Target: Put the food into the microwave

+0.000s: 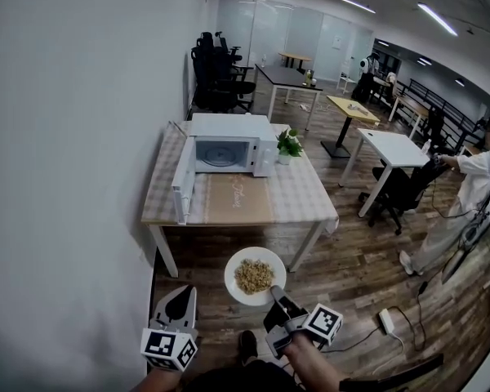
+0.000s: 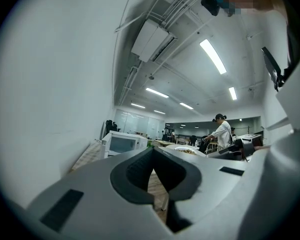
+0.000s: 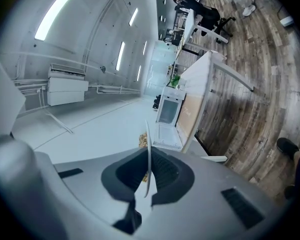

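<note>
Not there yet: right gripper [image 1: 276, 292] pinches the rim of the plate of food [image 1: 255, 276], well short of the table [image 1: 310, 196] and the already open microwave [image 1: 229, 143], left gripper [image 1: 178, 305] closed on nothing.

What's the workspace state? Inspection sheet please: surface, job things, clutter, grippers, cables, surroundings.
Surface: table under a checked cloth, tan mat before the microwave.
Job's things: microwave on the table, door open; plate of food in the air, short of the table.
Clutter: small potted plant beside the microwave.
Grippers: left gripper shut, empty; right gripper shut on the plate's rim.
Cables: corded power strip on the floor.
Surroundings: white wall at left, desks, office chairs, a person standing at right.
</note>
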